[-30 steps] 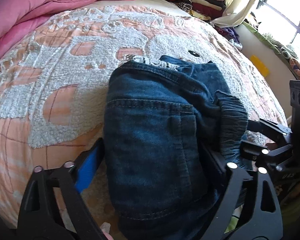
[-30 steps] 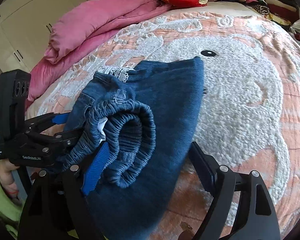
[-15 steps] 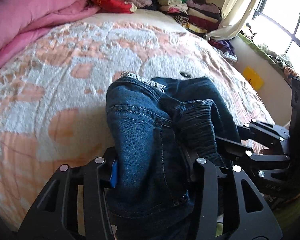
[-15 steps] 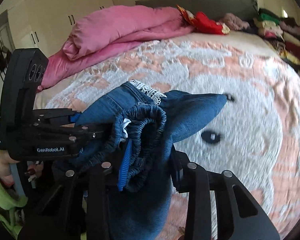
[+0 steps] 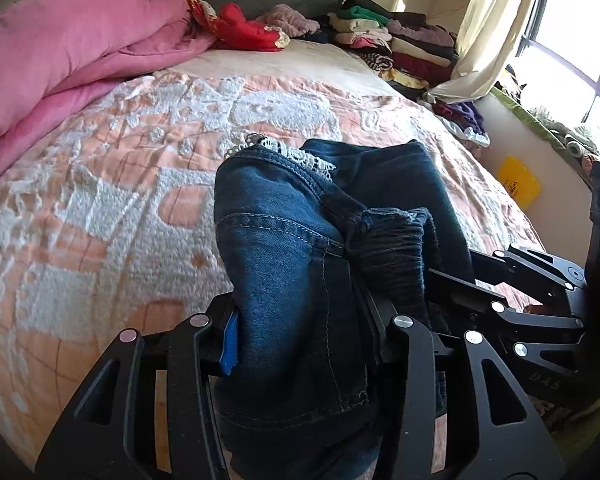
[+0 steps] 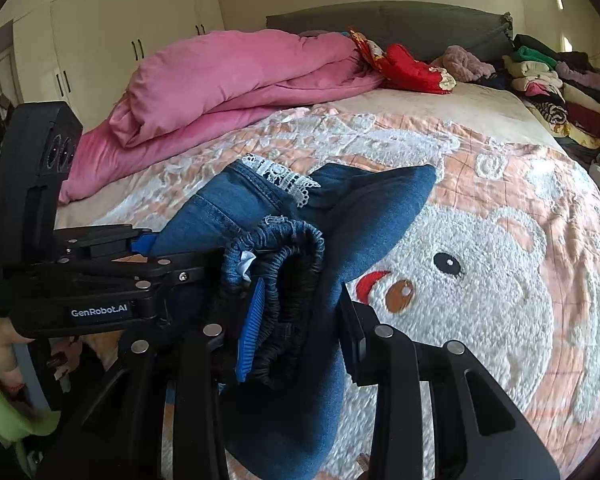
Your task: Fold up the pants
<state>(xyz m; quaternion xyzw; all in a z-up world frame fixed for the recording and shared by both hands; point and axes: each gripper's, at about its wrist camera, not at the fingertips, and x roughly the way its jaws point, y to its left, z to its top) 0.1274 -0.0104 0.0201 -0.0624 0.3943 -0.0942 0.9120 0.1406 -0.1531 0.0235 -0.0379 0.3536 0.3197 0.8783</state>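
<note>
A big bed point(image 6: 500, 168) fills the middle. White cupboards point(image 6: 112, 40) stand upper left. A bright window point(image 5: 572, 40) shines upper right.

We see dark blue denim pants point(image 5: 292, 264) edged with white lace trim point(image 6: 278, 178), a peach bedspread point(image 6: 480, 248) carrying a fluffy white bear pattern, a pink duvet point(image 6: 236, 80), a red garment point(image 5: 246, 30) and black grippers with blue pads point(image 6: 250, 330).

Bright daylight from window point(image 5: 572, 36), fisheye-warped edges, sharp
</note>
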